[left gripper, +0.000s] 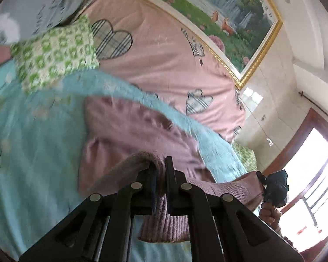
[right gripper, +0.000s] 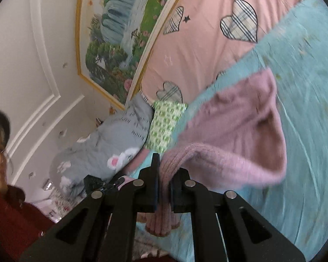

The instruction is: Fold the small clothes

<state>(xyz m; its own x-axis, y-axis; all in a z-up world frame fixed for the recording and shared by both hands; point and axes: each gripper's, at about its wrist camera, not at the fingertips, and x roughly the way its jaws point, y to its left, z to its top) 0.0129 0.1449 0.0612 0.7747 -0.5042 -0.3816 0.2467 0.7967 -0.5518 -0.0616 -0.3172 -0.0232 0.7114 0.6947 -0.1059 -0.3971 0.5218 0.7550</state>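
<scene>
1. Left wrist view: the left gripper (left gripper: 161,166) is clenched on the ribbed hem of a mauve knitted sweater (left gripper: 129,131); a fold of the knit rises between the two black fingers and its ribbed edge hangs down below them.
2. The rest of the sweater spreads out blurred beyond the fingertips, over a turquoise bedsheet (left gripper: 32,131).
3. At the right edge of this view the same ribbed hem runs across to the right gripper (left gripper: 263,180), which pinches it there; a hand (left gripper: 272,212) shows just beneath.
4. Farther back lie a green-and-white patterned pillow (left gripper: 54,59) and a pink quilt with checked hearts (left gripper: 164,61); a gold-framed landscape painting (left gripper: 220,15) hangs on the wall behind.
5. Right wrist view: the right gripper (right gripper: 164,166) is closed tight on the sweater's (right gripper: 236,126) ribbed hem, with the rib bunched between the fingers and dangling under them.
6. The sweater body billows to the right, above the turquoise bedsheet (right gripper: 306,109).
7. Beyond sit the patterned pillow (right gripper: 166,122), a grey quilt with a mouse figure (right gripper: 111,148), the pink quilt (right gripper: 203,50) and the painting (right gripper: 115,39).
8. The person (right gripper: 4,192), in a dark red top, appears at the lower left.
</scene>
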